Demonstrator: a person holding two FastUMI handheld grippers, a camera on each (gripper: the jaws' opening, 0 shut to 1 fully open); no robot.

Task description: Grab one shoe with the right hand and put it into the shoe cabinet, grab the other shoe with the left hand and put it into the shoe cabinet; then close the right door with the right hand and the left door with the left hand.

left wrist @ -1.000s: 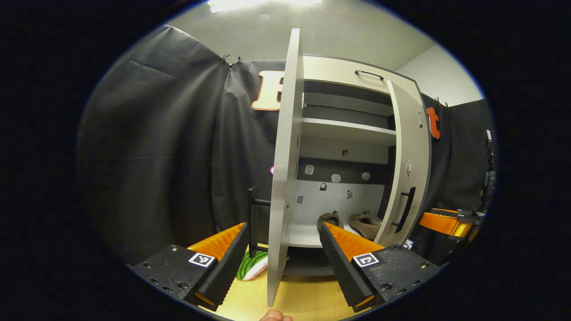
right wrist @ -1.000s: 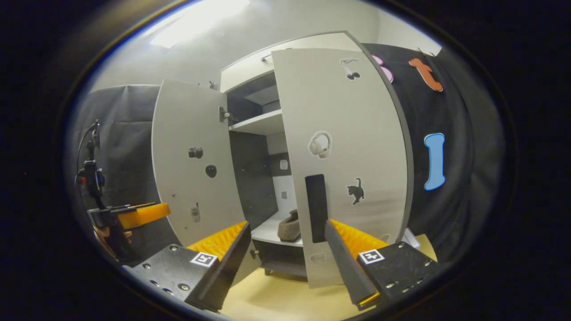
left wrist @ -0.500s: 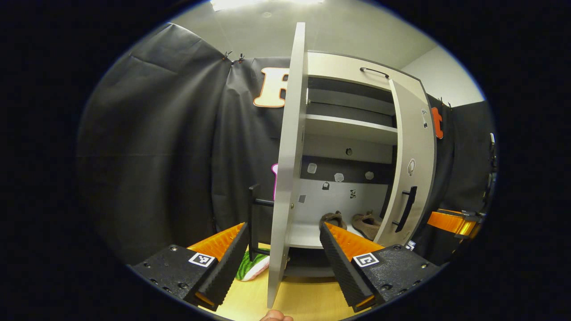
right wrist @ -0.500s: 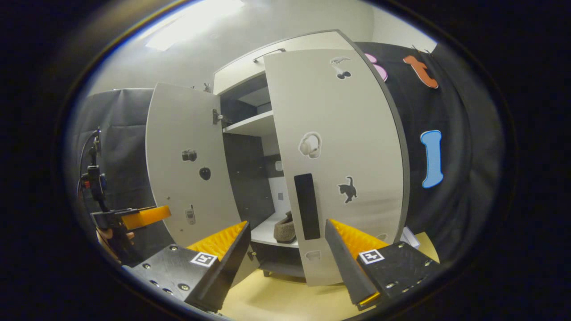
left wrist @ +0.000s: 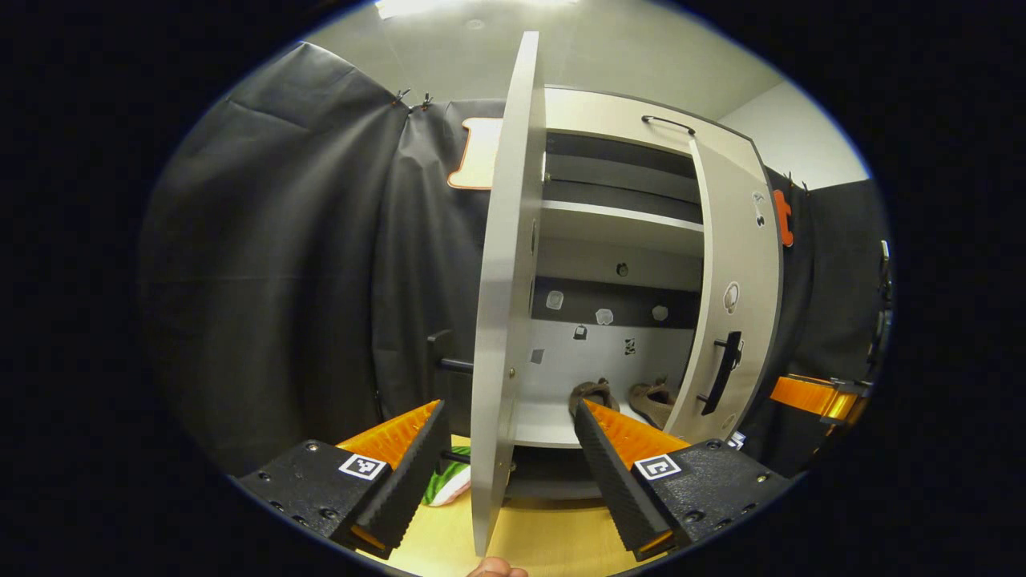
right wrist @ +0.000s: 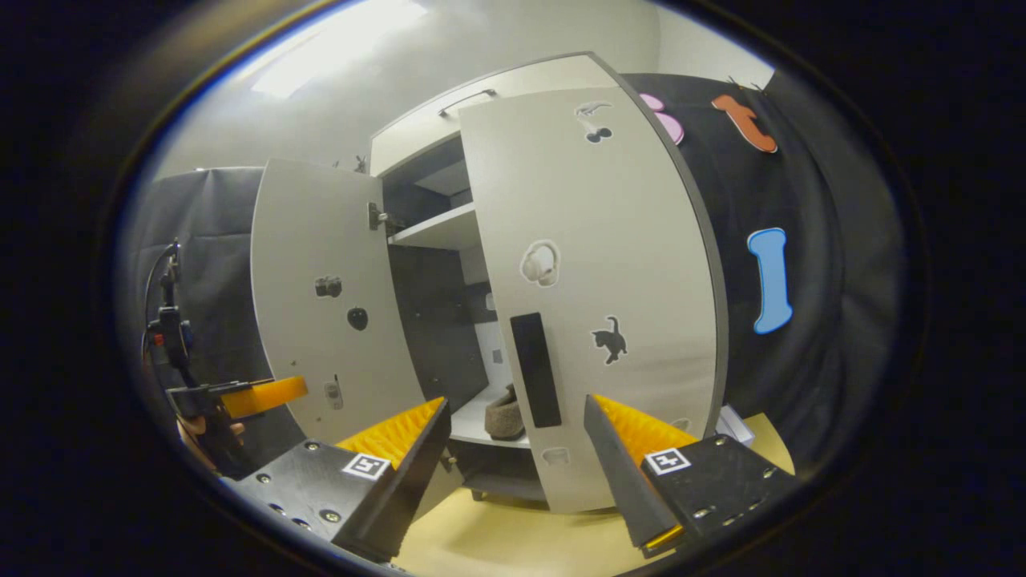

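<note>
Both shoes (left wrist: pixel 633 397) sit on the cabinet's (left wrist: pixel 617 120) bottom shelf, toward its right end. The left door (left wrist: pixel 501 304) stands edge-on between the left gripper's (left wrist: pixel 509 457) wide-spread, empty fingers. The right gripper (right wrist: pixel 513 449) is wide open and empty before the half-closed right door (right wrist: pixel 593 304).

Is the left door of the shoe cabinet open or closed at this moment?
Open. The left door stands edge-on to the left gripper view, and both shoes show inside the cabinet past it.
</note>
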